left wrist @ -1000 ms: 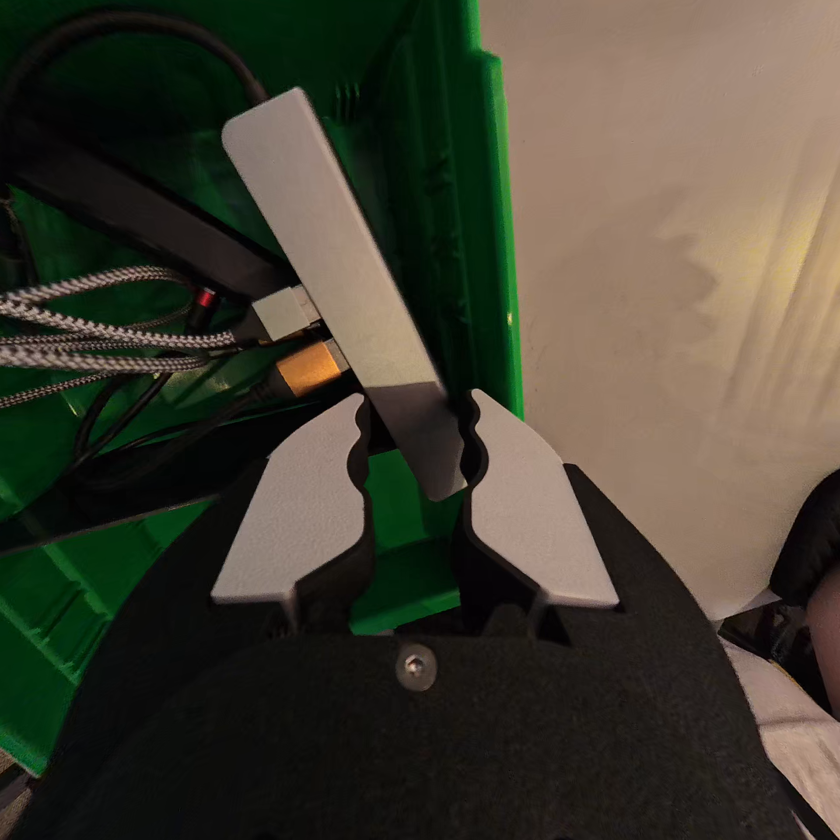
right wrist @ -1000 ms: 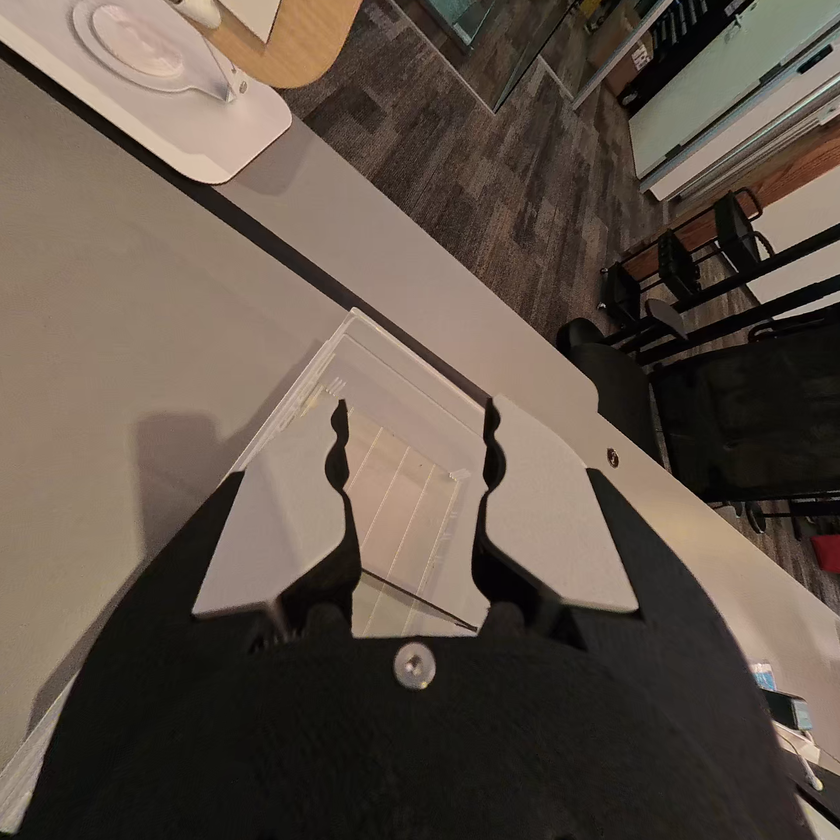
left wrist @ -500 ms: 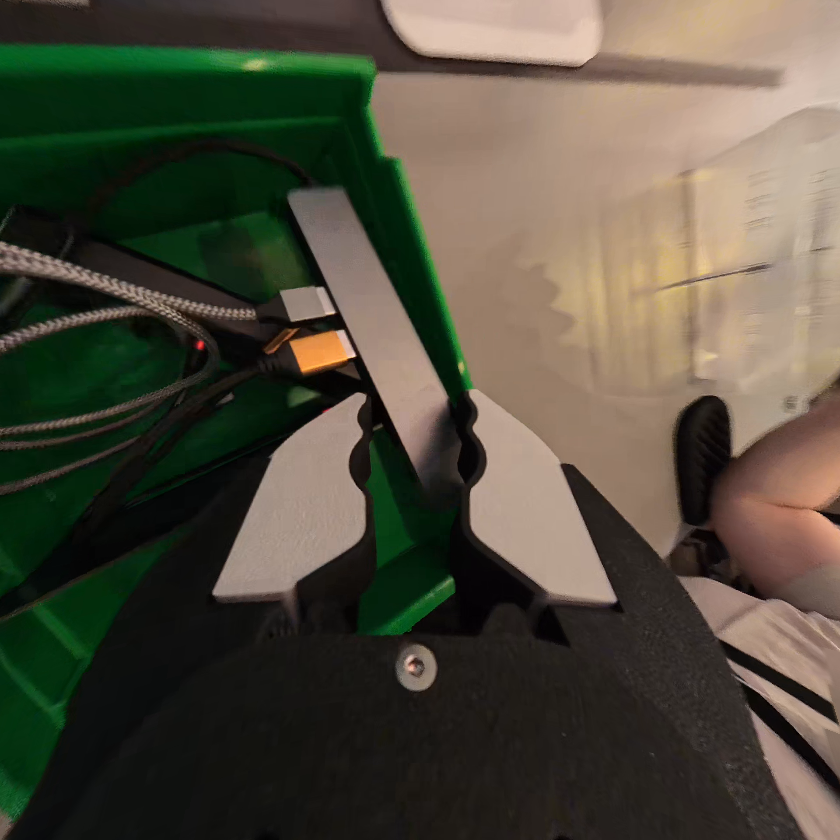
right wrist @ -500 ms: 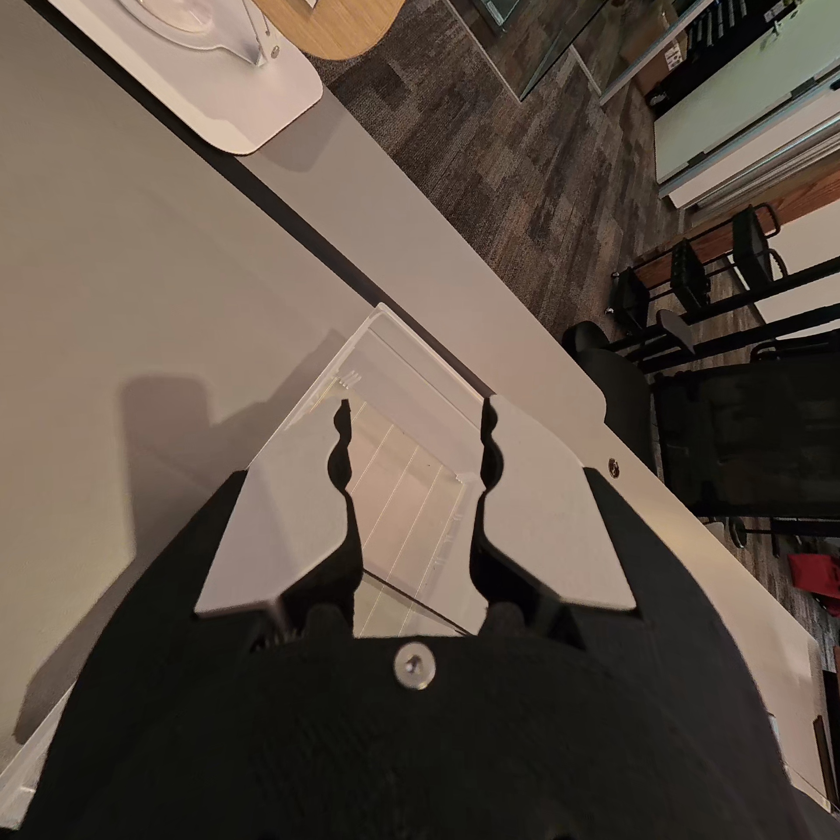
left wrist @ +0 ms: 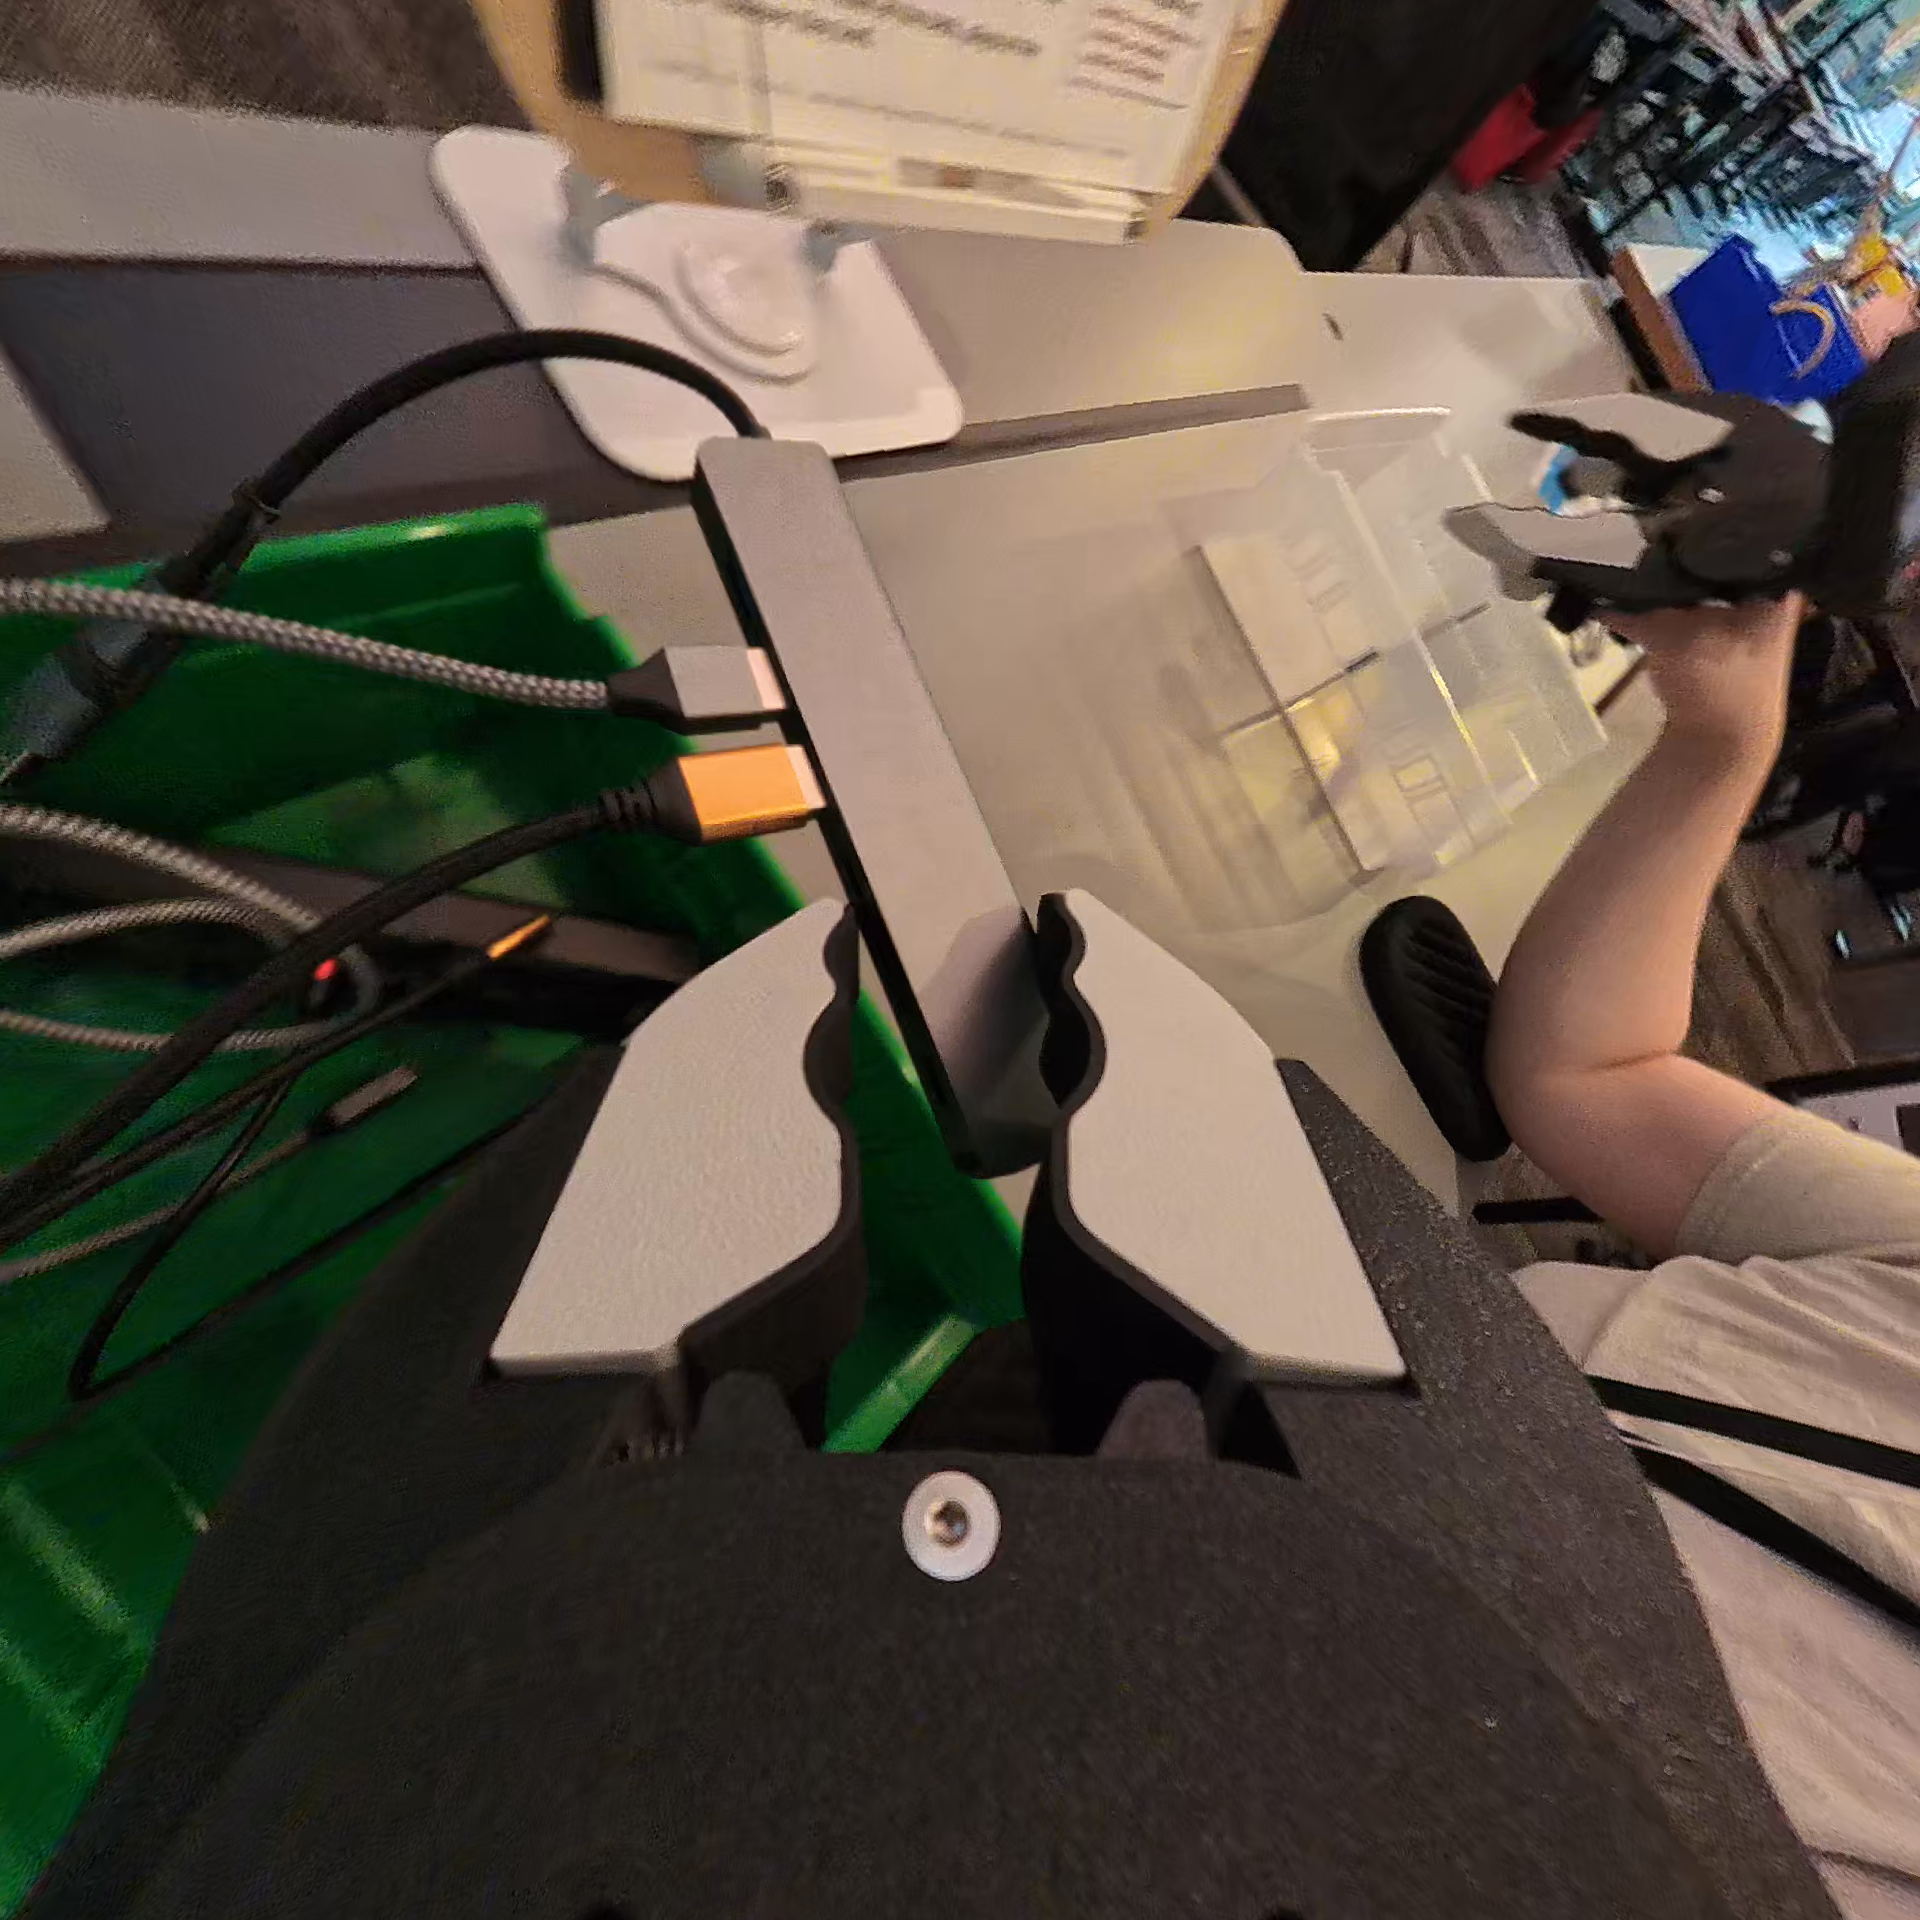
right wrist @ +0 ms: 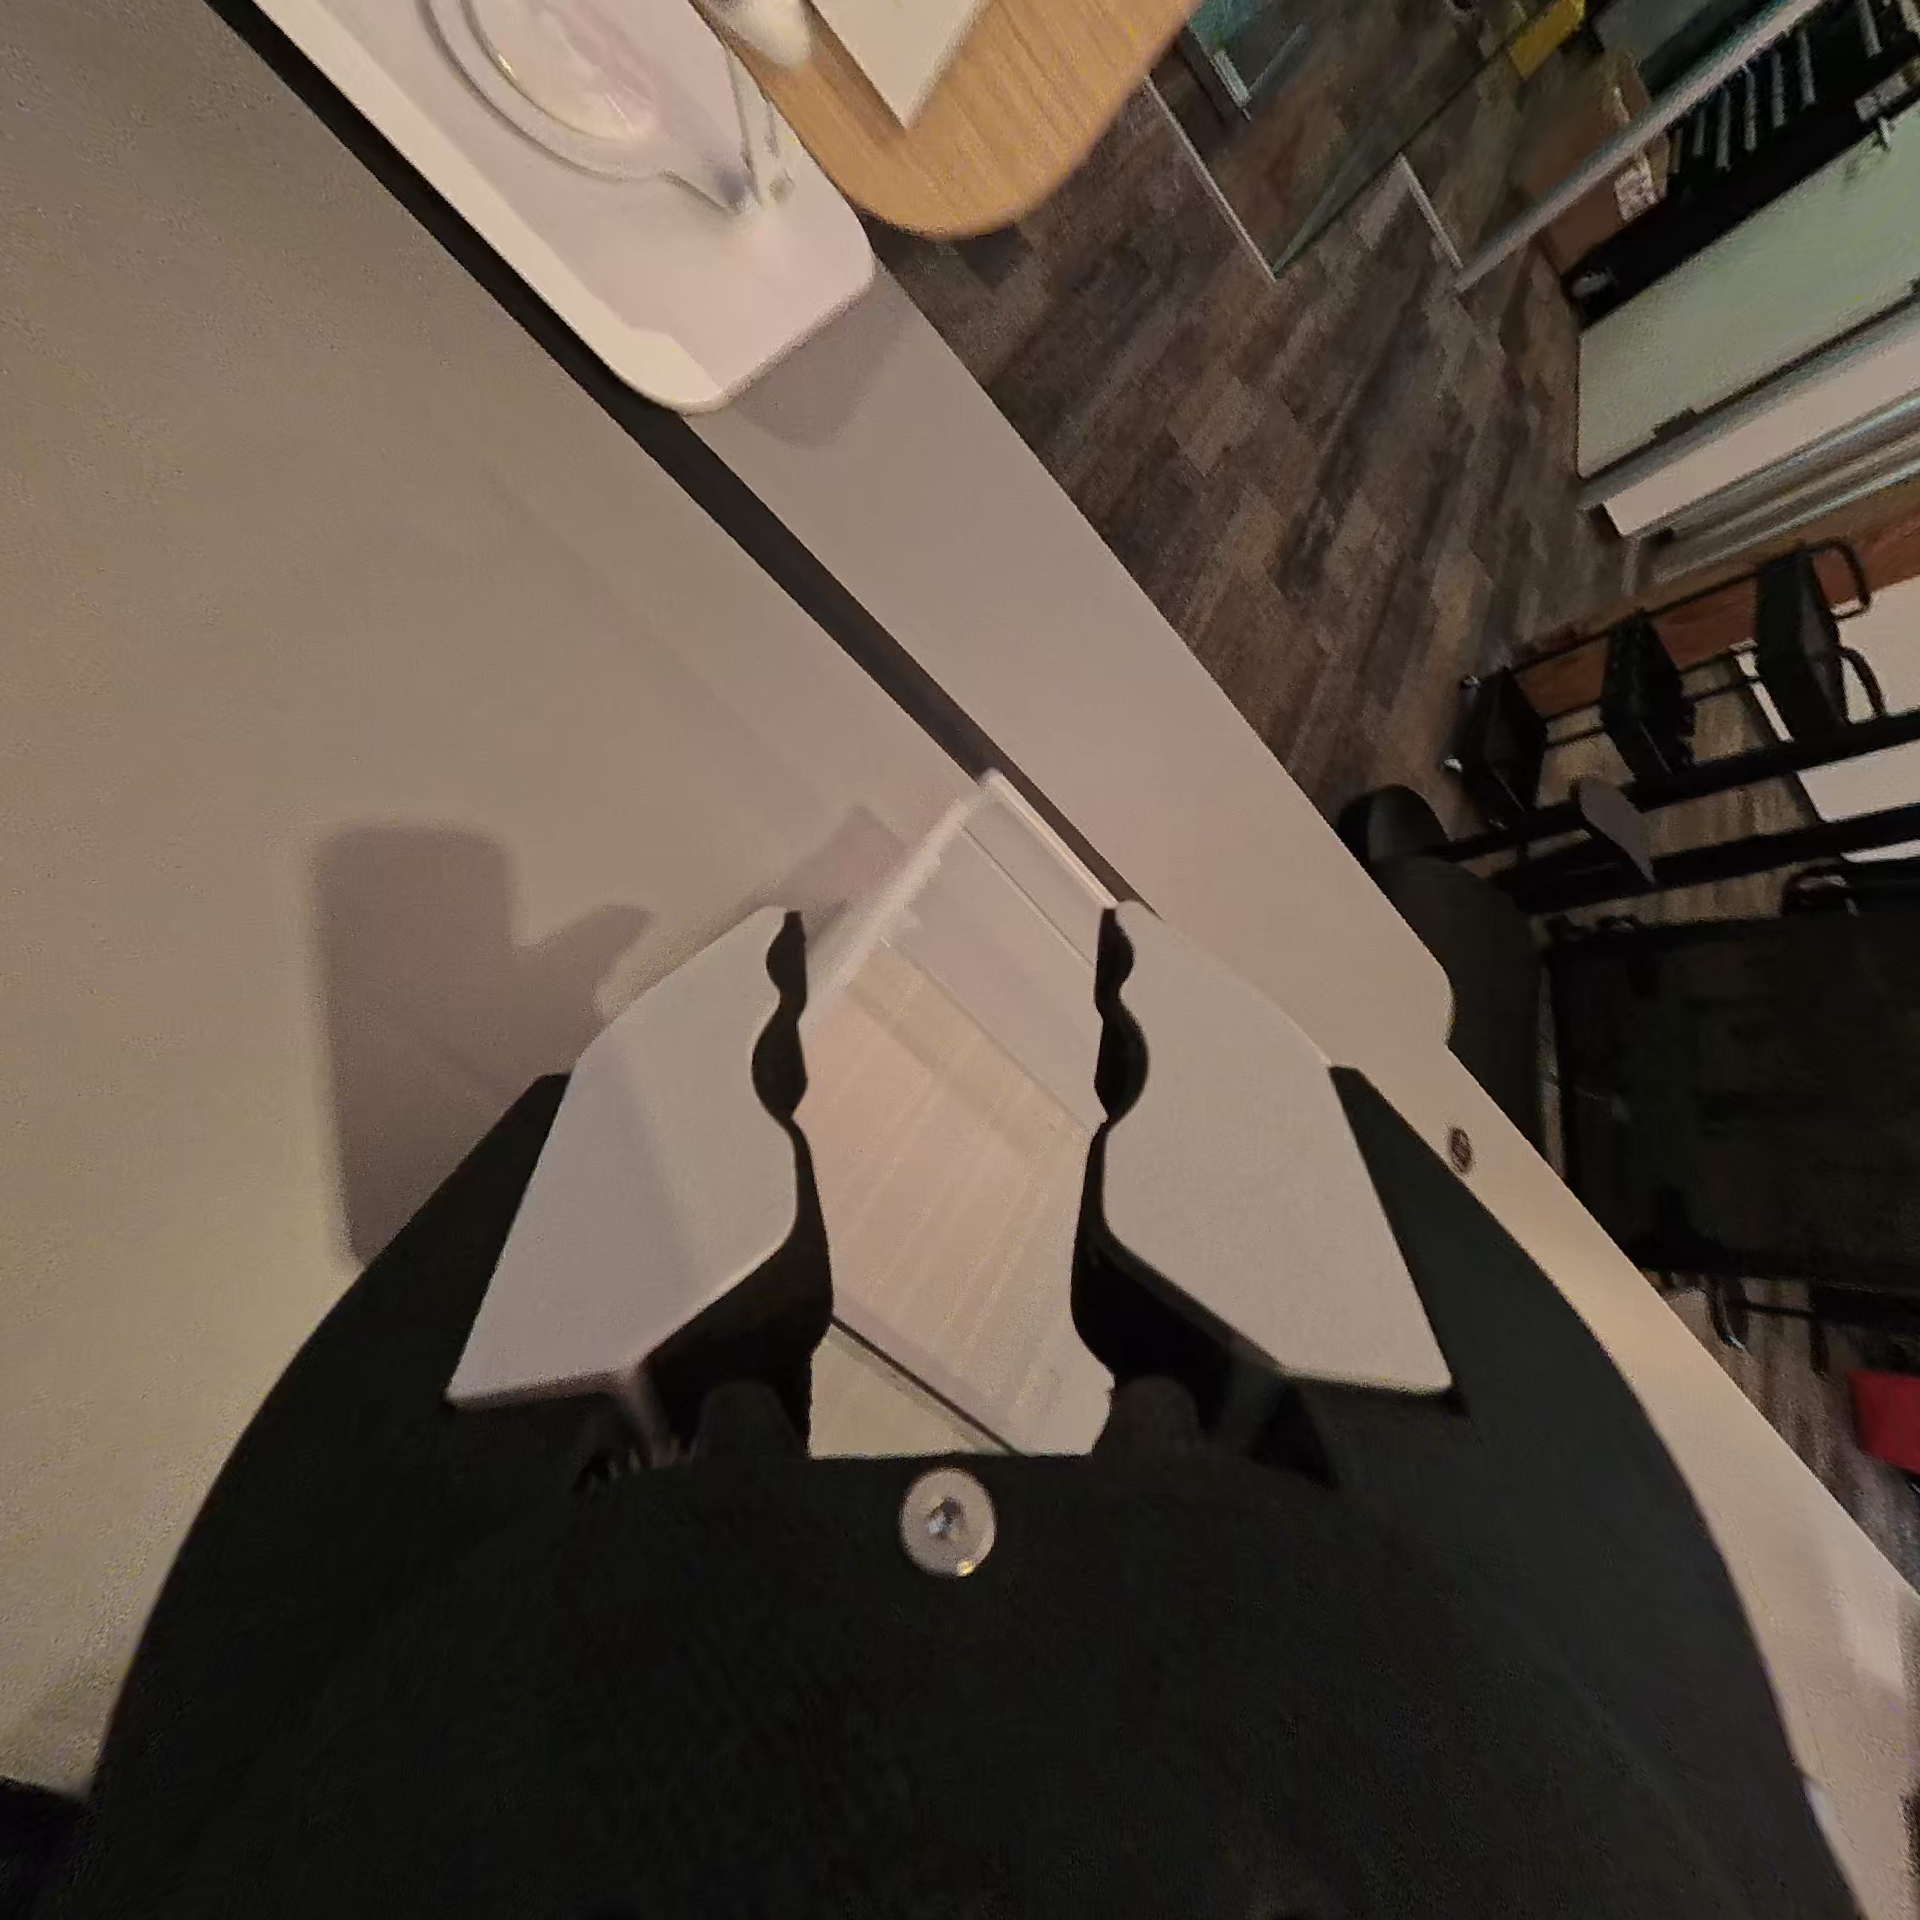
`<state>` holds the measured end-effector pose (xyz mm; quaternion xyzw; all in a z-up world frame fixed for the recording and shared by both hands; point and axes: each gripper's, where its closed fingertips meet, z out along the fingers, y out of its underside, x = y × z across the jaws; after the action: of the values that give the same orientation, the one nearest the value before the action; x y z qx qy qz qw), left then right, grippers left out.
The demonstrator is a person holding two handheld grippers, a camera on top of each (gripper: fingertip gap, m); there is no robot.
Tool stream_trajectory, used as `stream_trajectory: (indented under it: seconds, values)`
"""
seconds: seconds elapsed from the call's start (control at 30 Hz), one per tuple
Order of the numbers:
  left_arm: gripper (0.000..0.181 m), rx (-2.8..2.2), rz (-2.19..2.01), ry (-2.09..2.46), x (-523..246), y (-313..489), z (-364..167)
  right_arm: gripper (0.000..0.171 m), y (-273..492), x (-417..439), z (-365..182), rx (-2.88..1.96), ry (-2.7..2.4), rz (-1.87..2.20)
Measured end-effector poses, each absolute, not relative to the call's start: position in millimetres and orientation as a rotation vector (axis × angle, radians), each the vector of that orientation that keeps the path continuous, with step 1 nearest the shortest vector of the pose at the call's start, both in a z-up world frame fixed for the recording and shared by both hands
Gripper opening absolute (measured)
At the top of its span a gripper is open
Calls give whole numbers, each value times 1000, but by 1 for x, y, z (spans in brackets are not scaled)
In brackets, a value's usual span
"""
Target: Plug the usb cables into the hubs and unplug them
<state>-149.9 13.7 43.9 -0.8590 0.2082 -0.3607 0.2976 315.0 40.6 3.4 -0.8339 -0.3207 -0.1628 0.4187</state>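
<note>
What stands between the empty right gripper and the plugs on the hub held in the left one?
Nothing visible. In the left wrist view only bare table lies between the right gripper and the hub; the silver plug and orange plug sit on its far side.

- One grey hub (left wrist: 883,790) — a flat bar, over the right edge of the green bin (left wrist: 343,748).
- Two plugs in the hub's side: one silver plug (left wrist: 717,688), one orange plug (left wrist: 743,792).
- Two braided grey cables (left wrist: 301,644) at least; the tangle in the bin is too dense to count further.
- One black cable (left wrist: 416,384) off the hub's far end.
- One clear plastic organiser (left wrist: 1382,665) on the tabletop.
- Two grippers — left gripper (left wrist: 945,935), right gripper (right wrist: 951,935).
</note>
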Motion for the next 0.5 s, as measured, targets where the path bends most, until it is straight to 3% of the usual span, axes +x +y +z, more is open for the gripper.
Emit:
stream_trajectory:
  seconds: [0.1, 0.23, 0.33, 0.5]
  values:
    - [33, -2199, -977, 706, -117, -3, 65, 51, 43, 260, 15, -2031, -776, -120]
    - [33, -2091, -955, 920, -63, -27, 86, 48, -2, 122, 66, -1755, -758, 900]
    - [33, -2070, -927, 1061, -22, -45, 86, 48, -36, 65, 87, -1578, -676, 1493]
    - [33, -2081, -750, 1248, 29, -56, 63, 55, -31, 38, 62, -1640, -480, 1833]
